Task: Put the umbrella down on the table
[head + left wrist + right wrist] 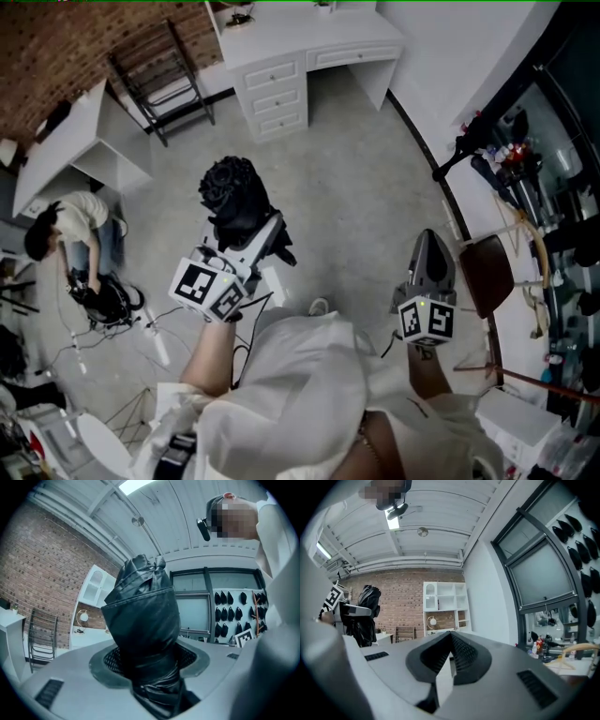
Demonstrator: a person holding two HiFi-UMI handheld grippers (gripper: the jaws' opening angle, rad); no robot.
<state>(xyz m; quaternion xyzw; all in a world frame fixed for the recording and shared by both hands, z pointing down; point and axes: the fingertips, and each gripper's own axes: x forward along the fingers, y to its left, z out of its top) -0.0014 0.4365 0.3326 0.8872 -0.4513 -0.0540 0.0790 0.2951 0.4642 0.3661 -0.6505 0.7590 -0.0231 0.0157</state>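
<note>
A folded black umbrella (pixel 234 192) stands upright between the jaws of my left gripper (pixel 261 236), which is shut on its lower part. In the left gripper view the umbrella (pixel 143 620) fills the middle, with its crumpled fabric top rising above the grey jaws. My right gripper (pixel 431 264) hangs to the right of it, apart from the umbrella, with its jaws together and nothing between them. The right gripper view shows its dark pads (pixel 461 653) meeting at the tips, and the umbrella (pixel 368 609) far off at the left.
A white desk with drawers (pixel 309 42) stands at the back. Another white table (pixel 66 141) is at the left, with a black folding rack (pixel 159 80) between them. A person (pixel 66 225) crouches over cables at the left. A brown chair (pixel 487 272) and cluttered shelves stand at the right.
</note>
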